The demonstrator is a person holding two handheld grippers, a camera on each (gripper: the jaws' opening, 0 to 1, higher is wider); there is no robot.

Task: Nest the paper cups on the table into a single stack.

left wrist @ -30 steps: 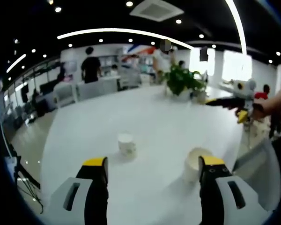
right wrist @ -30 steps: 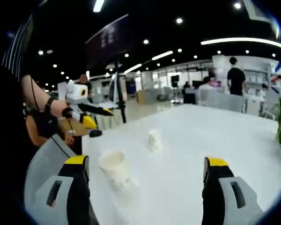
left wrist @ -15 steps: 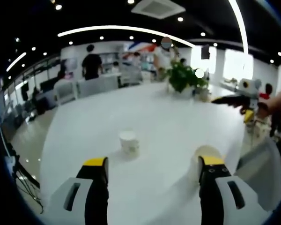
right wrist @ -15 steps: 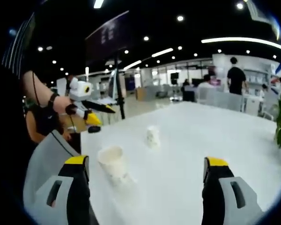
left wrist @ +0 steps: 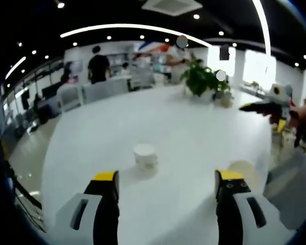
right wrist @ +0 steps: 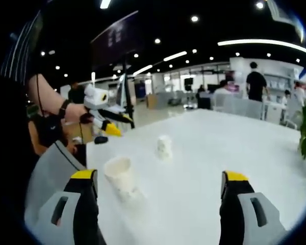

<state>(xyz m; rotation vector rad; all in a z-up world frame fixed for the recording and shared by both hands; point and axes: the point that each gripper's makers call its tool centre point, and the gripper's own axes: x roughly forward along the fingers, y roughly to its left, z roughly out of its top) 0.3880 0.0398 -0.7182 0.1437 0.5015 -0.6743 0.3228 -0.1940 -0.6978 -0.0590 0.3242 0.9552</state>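
Your left gripper (left wrist: pixel 166 184) and right gripper (right wrist: pixel 160 184) are both wide open, holding nothing. Nothing's nested yet: the near cup (right wrist: pixel 119 173) and far cup (right wrist: pixel 164 147) stand apart on the white surface (right wrist: pixel 219 148), so you've got the whole stack left.

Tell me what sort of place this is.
Probably an open-plan office or showroom: a large white table holding two white paper cups and a green potted plant, rows of round ceiling spotlights, and people standing among desks at the back.
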